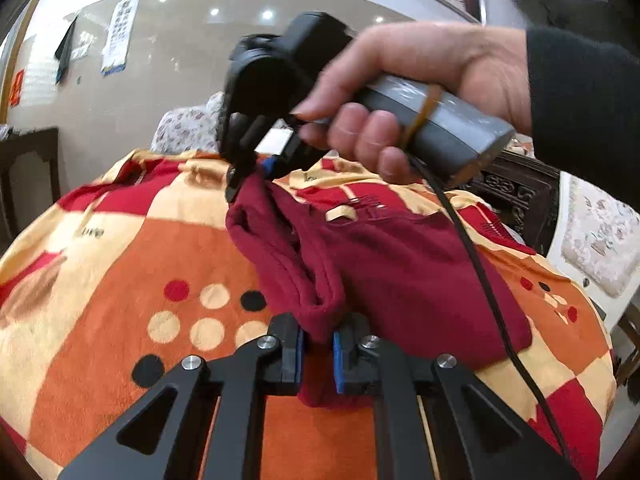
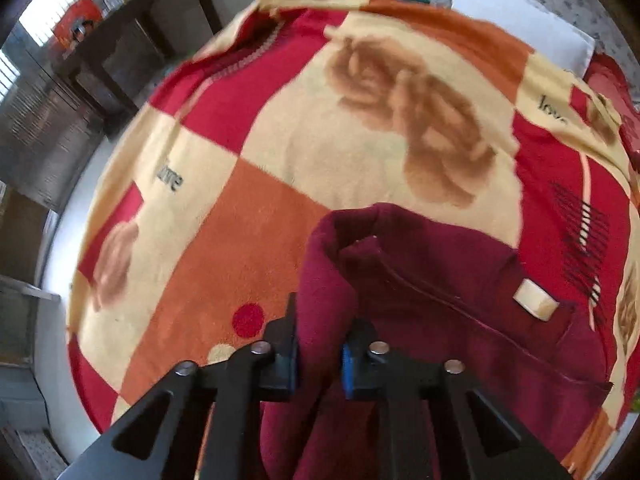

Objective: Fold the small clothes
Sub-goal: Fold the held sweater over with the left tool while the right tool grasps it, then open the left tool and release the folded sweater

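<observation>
both tongs, left (image 1: 318, 354) and right (image 2: 318, 364), apparently pinch the maroon garment (image 1: 400, 264)

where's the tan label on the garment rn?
The tan label sits on the maroon garment, right of centre in the right wrist view, beyond and to the right of the right gripper; in the left wrist view it lies near the far gripper.
</observation>
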`<action>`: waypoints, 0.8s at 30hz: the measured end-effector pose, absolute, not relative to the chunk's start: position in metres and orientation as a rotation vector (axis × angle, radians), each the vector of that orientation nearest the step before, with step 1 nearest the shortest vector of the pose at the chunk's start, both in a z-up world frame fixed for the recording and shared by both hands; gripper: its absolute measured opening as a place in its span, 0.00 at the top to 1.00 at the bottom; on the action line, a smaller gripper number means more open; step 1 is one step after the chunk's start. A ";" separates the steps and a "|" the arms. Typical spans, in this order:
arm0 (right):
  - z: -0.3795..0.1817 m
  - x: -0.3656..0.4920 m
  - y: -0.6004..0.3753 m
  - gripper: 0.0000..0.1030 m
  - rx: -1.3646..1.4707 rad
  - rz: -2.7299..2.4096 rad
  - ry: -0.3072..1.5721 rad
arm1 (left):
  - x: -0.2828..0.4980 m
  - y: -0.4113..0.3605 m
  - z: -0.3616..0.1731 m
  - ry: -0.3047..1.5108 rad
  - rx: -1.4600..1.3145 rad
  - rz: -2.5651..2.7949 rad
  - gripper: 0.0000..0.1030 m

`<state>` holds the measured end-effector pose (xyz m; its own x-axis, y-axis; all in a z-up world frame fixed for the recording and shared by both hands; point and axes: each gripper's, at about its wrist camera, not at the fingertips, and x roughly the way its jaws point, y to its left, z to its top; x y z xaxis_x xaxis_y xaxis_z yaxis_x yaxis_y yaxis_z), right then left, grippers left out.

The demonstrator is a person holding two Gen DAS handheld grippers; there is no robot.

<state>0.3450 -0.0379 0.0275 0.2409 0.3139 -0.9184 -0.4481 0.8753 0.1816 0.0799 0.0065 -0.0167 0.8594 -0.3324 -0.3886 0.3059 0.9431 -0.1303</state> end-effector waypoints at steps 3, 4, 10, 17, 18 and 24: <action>0.049 0.333 -0.083 0.86 -0.052 0.515 1.168 | 0.072 -0.002 -0.006 0.420 -0.098 -0.379 0.92; 0.054 0.329 -0.096 0.86 -0.033 0.504 1.159 | 0.069 -0.008 -0.003 0.421 -0.105 -0.394 0.92; 0.076 0.300 -0.201 0.86 0.046 0.410 1.121 | 0.060 -0.067 0.009 0.448 -0.111 -0.525 0.92; 0.052 0.286 -0.302 0.86 0.109 0.288 1.141 | 0.068 -0.156 -0.003 0.570 -0.088 -0.650 0.92; 0.048 0.287 -0.310 0.86 0.114 0.279 1.145 | 0.071 -0.167 -0.008 0.598 -0.077 -0.654 0.92; 0.012 0.292 -0.338 0.80 0.094 0.173 1.106 | 0.077 -0.180 -0.031 0.748 -0.131 -0.734 0.75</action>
<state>0.2918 -0.3378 0.0115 0.4364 0.1856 -0.8804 -0.0926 0.9826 0.1613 0.0770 -0.1803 -0.0306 0.5003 -0.6494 -0.5727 0.5600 0.7471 -0.3580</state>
